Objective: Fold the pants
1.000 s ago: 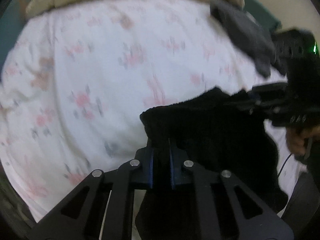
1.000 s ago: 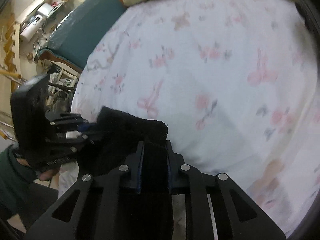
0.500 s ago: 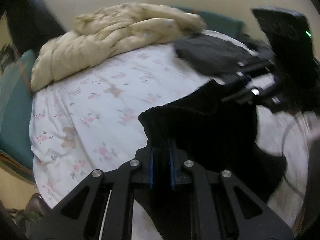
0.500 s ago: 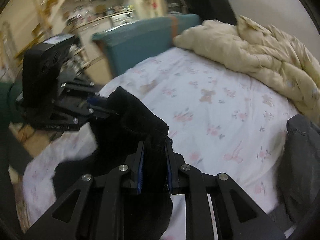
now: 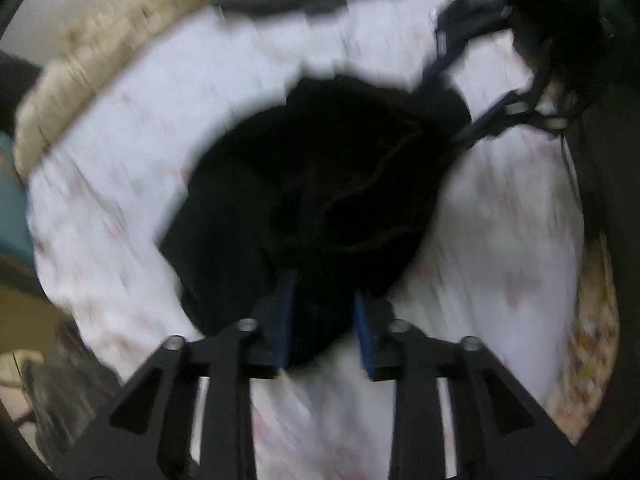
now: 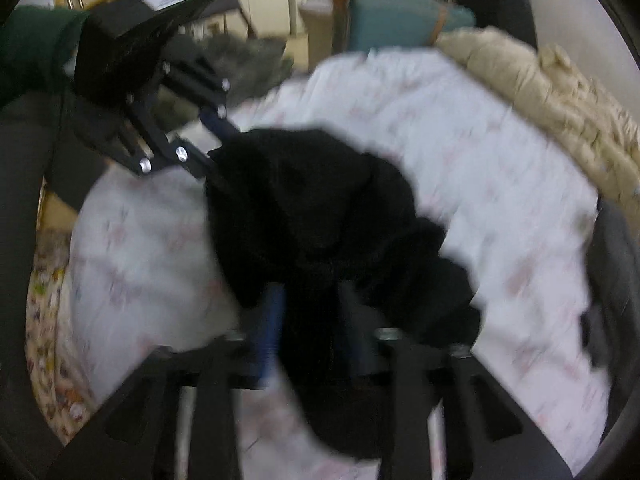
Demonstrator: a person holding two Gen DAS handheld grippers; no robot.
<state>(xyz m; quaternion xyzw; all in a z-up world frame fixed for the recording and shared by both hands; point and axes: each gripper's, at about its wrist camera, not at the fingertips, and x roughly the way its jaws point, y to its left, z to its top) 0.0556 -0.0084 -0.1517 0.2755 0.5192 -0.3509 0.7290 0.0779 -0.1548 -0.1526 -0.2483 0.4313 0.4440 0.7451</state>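
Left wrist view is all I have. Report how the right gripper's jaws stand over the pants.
Observer: The right gripper has its jaws apart, with the black pants bunched between them.
Operator: Now give me the left gripper from the side.
Observer: The left gripper is spread too, its tips at the pants' far edge.
Operator: Tell me what is behind it.
Observer: A green sleeve, at the upper left of the right wrist view.
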